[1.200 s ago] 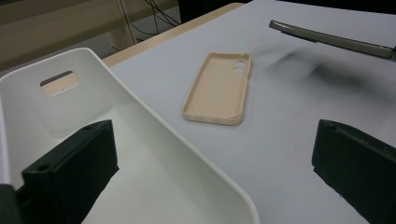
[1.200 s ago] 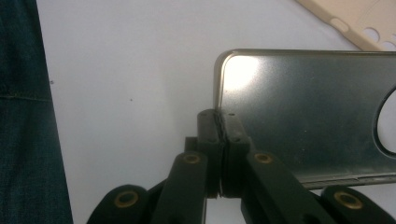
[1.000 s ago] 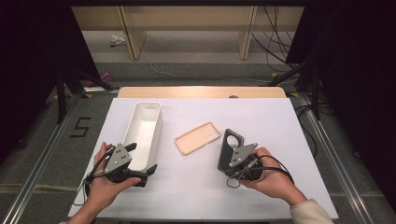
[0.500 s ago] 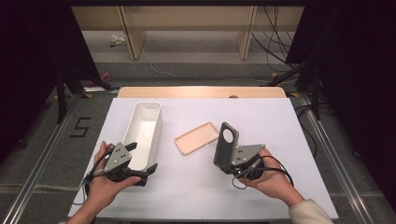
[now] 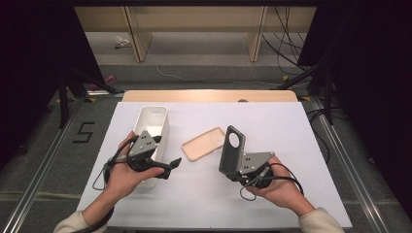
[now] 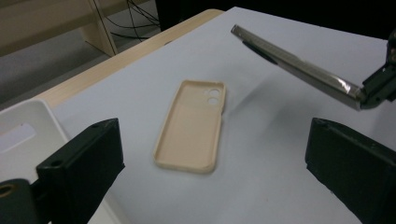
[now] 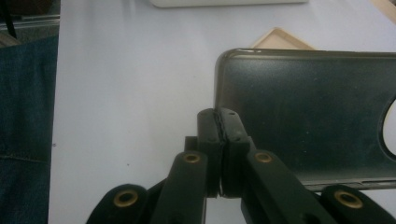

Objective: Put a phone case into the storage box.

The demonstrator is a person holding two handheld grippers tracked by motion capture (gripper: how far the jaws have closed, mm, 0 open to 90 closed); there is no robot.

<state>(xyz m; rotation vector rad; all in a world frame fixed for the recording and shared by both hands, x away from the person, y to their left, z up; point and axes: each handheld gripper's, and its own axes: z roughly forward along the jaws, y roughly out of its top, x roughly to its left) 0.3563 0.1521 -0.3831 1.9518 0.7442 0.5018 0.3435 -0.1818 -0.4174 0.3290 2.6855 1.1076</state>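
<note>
Between the fingers [image 7: 219, 135], dark case [image 7: 303, 116]

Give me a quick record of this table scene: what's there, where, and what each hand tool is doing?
Table: white top
Dark case: raised off the table, tilted
Right gripper: shut on the dark case's edge
Beige case: flat on the table, hollow side up, untouched
White bin: left of the beige case
Left gripper: open, holding nothing, facing the beige case
</note>
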